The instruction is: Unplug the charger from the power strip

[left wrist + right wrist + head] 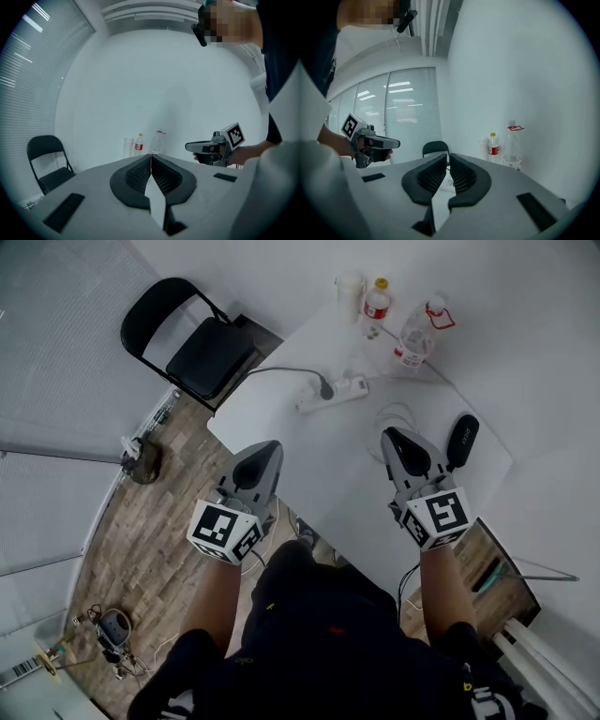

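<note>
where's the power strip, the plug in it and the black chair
power strip (349, 386), head view, white body right of the plug
black plug (326, 388), head view, its top
black chair (211, 357), head view, middle of the seat

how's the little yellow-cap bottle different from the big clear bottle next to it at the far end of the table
Size: the yellow-cap bottle is shorter and slimmer than the big clear bottle.
Cap: the small one's is yellow; the big one's carries a red ring.
Label: the small one has a red band round its middle; the big one looks mostly see-through.
Both stand upright on the white table, close to the wall.
</note>
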A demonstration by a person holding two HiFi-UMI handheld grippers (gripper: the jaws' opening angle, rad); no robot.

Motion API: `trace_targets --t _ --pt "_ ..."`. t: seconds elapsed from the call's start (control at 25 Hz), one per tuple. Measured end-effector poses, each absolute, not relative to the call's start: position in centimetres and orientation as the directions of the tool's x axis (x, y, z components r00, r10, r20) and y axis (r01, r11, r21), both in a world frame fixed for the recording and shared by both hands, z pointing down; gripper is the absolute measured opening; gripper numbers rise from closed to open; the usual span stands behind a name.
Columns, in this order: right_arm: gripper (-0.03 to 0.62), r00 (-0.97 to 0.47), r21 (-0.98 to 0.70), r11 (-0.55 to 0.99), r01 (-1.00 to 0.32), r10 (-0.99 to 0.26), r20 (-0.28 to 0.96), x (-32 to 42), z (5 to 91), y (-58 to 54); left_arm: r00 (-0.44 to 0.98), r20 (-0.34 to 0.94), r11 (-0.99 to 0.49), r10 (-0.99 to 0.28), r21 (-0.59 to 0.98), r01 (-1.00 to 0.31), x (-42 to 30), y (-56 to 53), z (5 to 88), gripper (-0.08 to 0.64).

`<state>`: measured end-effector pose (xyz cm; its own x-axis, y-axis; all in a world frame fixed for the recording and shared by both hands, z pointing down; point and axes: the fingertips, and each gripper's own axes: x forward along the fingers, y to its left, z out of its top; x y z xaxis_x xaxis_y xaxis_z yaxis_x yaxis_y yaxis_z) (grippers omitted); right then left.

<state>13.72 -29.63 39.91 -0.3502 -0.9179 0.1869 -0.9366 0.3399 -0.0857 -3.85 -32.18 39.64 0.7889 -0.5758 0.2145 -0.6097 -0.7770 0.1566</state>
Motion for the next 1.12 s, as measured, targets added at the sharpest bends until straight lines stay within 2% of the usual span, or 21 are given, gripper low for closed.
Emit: trace_targets --t 0.32,0.44,0.72,0.92,1.12 --pt "0.046 -0.290 -0.066 0.284 -0.956 -0.903 0.317 12.6 46.8 -37.9 0.835 0.280 -0.828 -0.475 0.178 -0.531 -1.3 -40.8 46.6 0.023" --pt "0.124 -0.276 -0.063 0.271 -0.960 -0.894 0.352 12.3 49.5 -40.9 0.838 0.322 -0.839 -0.441 0.182 -0.512 -0.1 -43.2 49.6 0.023" --pt "0.209 -0.240 -0.054 0.245 -0.968 -0.845 0.477 11.8 57.4 -45.3 0.836 0.409 -0.852 -0.366 0.213 -0.478 2.4 -46.3 56.0 0.023" --pt "0.218 -0.210 -0.015 0.240 -0.971 -0.818 0.536 12.0 60.8 -47.1 0.830 0.446 -0.850 -0.335 0.238 -0.471 3.6 -47.7 59.2 0.023" --pt "0.218 -0.209 -0.028 0.231 -0.973 -0.815 0.541 12.2 62.1 -48.2 0.829 0.466 -0.847 -0.310 0.260 -0.463 4.1 -48.3 61.2 0.023"
